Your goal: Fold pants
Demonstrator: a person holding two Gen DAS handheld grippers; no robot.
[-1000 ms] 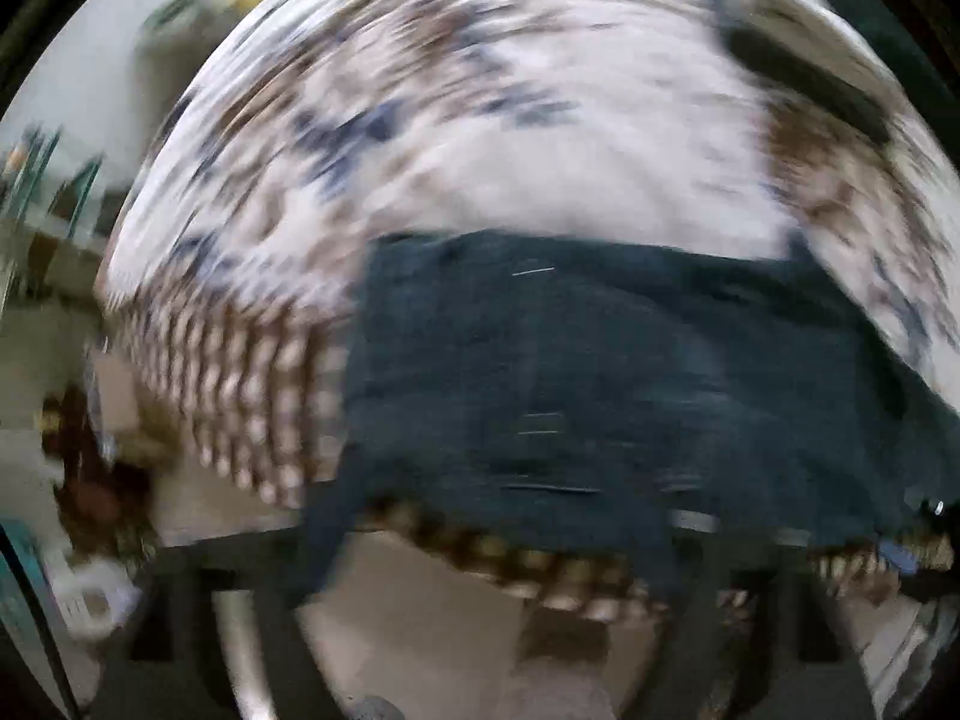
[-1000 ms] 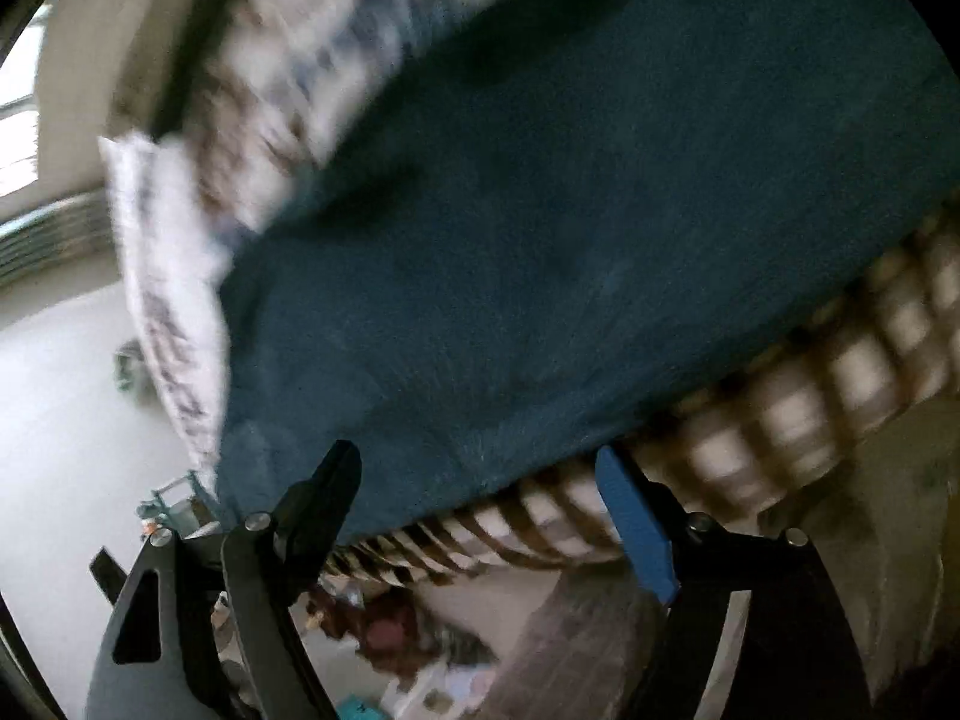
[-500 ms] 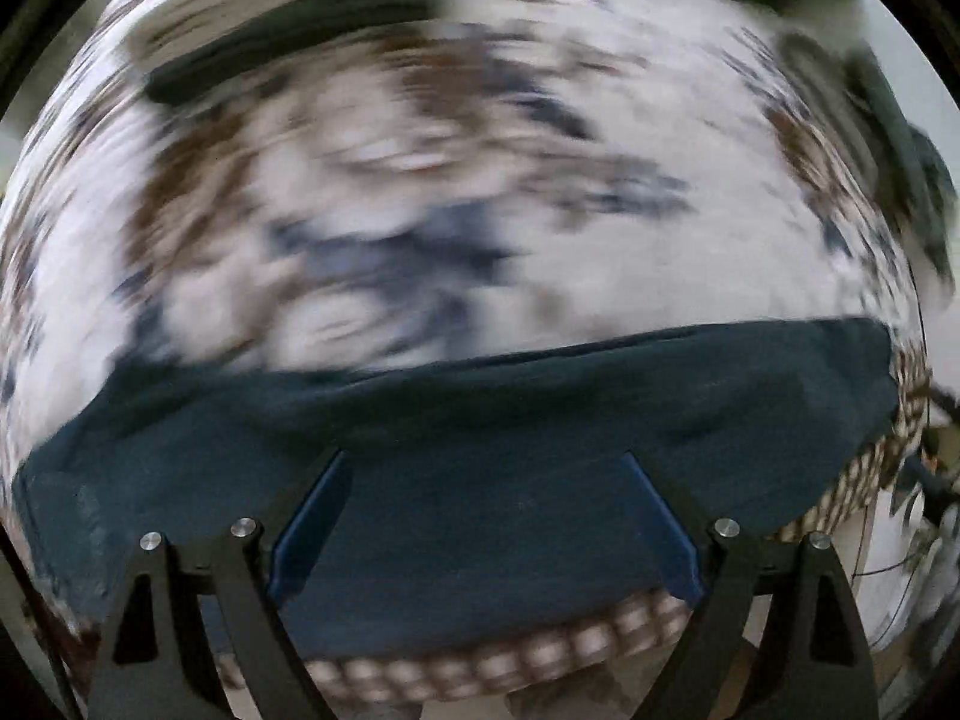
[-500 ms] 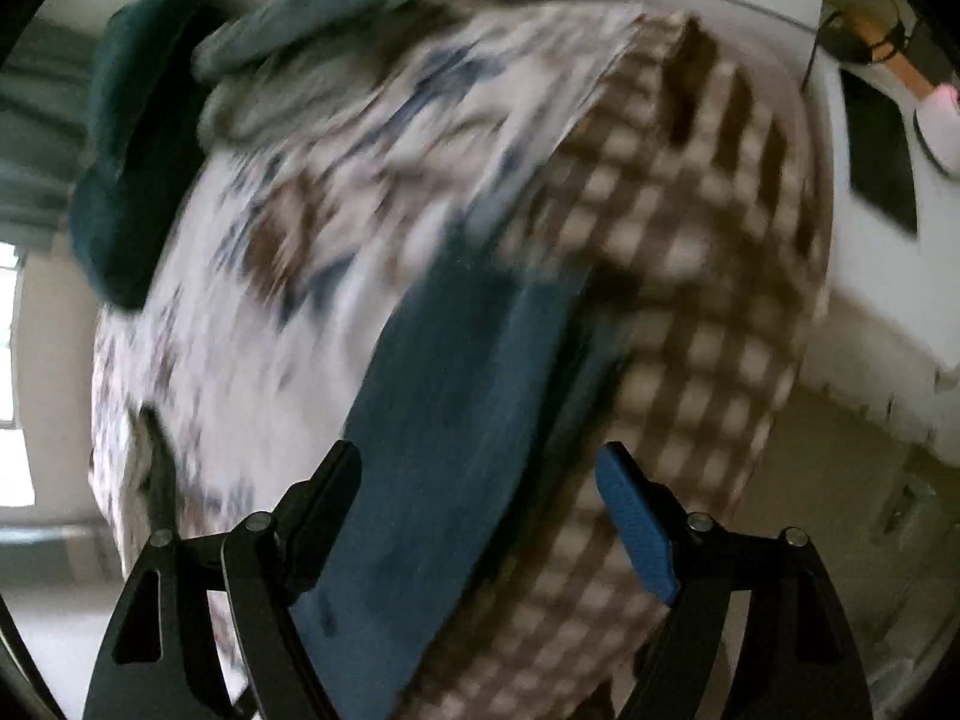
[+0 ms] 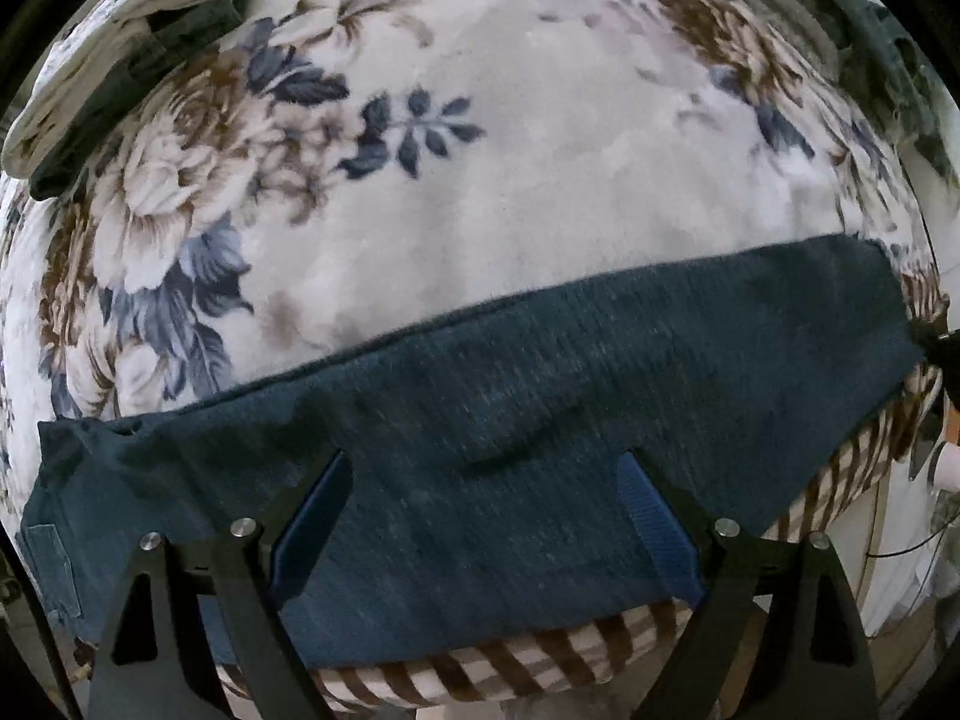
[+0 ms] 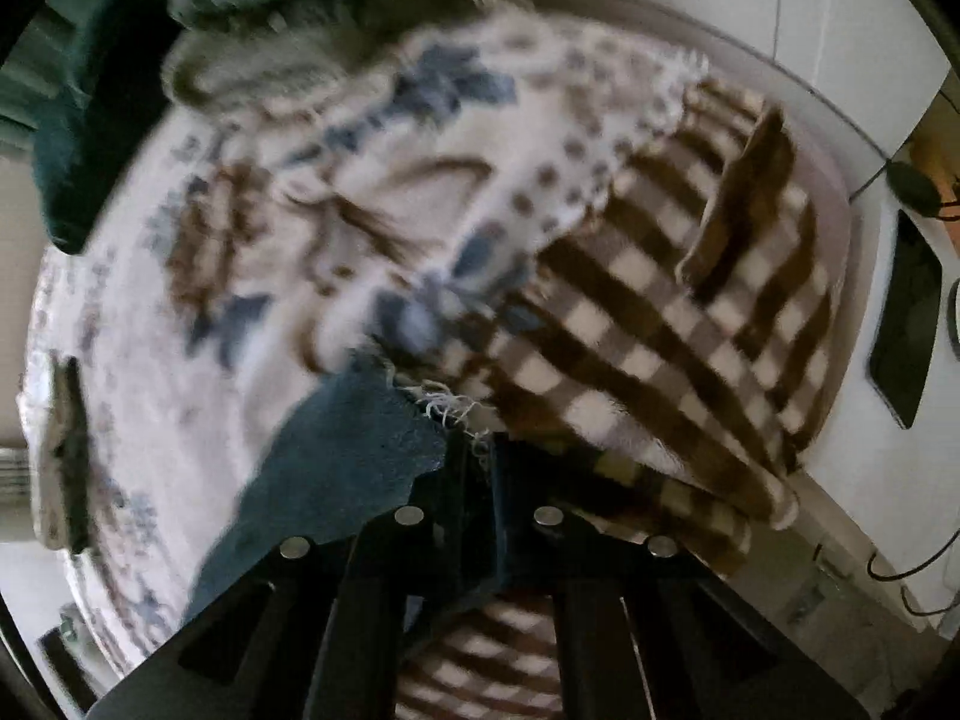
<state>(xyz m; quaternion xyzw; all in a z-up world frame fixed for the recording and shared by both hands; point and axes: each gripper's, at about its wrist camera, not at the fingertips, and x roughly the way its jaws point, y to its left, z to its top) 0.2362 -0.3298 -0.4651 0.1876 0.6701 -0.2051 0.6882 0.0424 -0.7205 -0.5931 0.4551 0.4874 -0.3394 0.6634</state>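
Dark blue denim pants [image 5: 540, 408] lie flat in a long band along the near edge of a floral blanket [image 5: 480, 150]. My left gripper [image 5: 486, 510] is open, its blue-padded fingers spread just above the middle of the pants, holding nothing. In the right wrist view my right gripper [image 6: 471, 450] is shut on the frayed hem corner of the pants [image 6: 360, 456], at the blanket's edge. The right gripper also shows as a dark shape at the pants' right end in the left wrist view [image 5: 942, 348].
A brown-and-white checked blanket [image 6: 660, 330] hangs over the bed's edge under the floral one. A folded garment [image 5: 120, 60] lies at the far left of the bed. Dark green bedding [image 6: 120, 60] is piled at the far end. A dark screen [image 6: 906, 312] stands by the wall.
My left gripper has swung from the bed's side to over the pants' middle. My right gripper has moved to the pants' hem end and closed on the frayed corner.
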